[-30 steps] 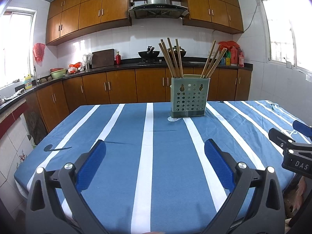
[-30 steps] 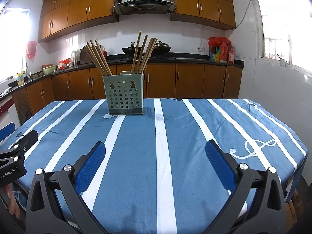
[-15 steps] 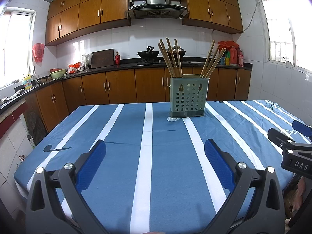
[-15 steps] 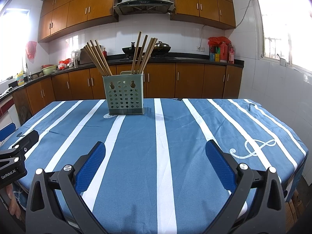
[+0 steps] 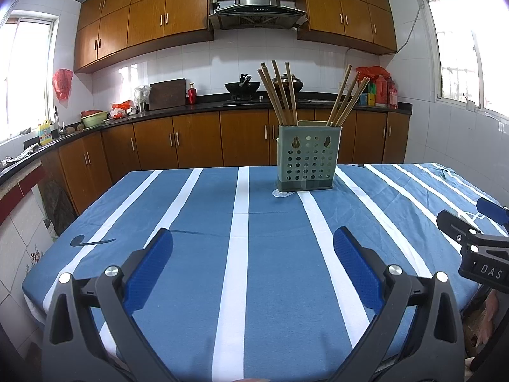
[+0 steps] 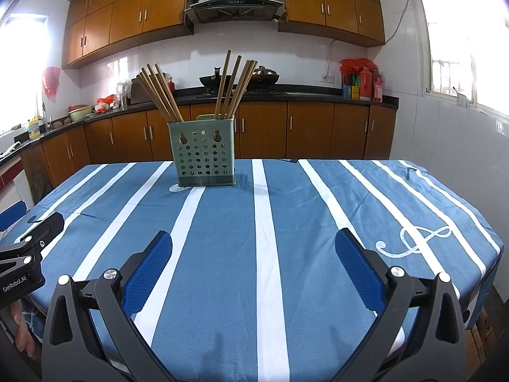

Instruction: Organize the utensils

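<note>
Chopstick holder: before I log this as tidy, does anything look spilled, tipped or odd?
Nothing stands out. The green holder stands upright on the striped tablecloth, chopsticks leaning in two bunches inside it. No spills show.

A table covered by a blue cloth with white stripes (image 5: 178,286) carries a green perforated utensil holder (image 5: 307,162) upright near its far edge. Beside the holder's base lies a pale round patch (image 5: 281,193), perhaps a printed mark.

My left gripper (image 5: 253,248) and right gripper (image 6: 254,246) hover over the table's (image 5: 191,286) near end; the holder (image 5: 308,157) stands far, chopsticks (image 5: 280,94) inside.
</note>
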`<state>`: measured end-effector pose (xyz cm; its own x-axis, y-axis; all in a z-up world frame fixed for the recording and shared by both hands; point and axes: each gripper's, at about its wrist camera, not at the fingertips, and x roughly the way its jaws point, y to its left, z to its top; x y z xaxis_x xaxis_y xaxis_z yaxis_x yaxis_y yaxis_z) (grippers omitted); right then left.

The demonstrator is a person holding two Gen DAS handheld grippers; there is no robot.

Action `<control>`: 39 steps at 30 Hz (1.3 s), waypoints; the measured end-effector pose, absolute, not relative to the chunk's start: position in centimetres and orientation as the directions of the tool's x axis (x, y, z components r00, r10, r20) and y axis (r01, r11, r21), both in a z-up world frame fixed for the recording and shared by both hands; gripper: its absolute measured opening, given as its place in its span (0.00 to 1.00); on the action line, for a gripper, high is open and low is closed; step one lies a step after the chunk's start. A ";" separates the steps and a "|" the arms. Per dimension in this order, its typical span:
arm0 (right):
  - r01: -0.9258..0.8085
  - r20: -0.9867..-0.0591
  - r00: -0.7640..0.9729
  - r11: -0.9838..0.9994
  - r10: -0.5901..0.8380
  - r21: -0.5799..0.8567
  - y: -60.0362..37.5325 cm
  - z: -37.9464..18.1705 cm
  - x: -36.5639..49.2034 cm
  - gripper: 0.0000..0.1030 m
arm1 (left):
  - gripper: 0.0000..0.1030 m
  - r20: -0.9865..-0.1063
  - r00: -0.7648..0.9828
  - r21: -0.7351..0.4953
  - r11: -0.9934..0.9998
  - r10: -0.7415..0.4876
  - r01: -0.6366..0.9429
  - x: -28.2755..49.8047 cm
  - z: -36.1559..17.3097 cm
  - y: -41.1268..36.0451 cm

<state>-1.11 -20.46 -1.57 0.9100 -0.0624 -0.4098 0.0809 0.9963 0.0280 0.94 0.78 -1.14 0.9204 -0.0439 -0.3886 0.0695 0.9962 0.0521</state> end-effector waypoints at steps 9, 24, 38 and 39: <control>0.082 -0.411 0.909 0.996 -0.062 0.029 -20.3 -1.6 -1.1 0.98 | 0.96 -0.389 0.920 0.052 0.996 -0.044 0.070 0.9 -1.1 0.8; 0.082 -0.413 0.909 0.996 -0.061 0.032 -20.2 -1.9 -1.1 0.98 | 0.96 -0.393 0.919 0.051 0.996 -0.043 0.069 0.8 -1.4 0.6; 0.082 -0.414 0.908 0.996 -0.061 0.033 -20.3 -1.8 -1.0 0.98 | 0.96 -0.397 0.917 0.048 0.996 -0.044 0.069 0.8 -1.9 0.3; 0.082 -0.415 0.908 0.996 -0.061 0.033 -20.2 -1.8 -1.1 0.98 | 0.96 -0.398 0.916 0.048 0.996 -0.045 0.069 0.7 -2.0 0.3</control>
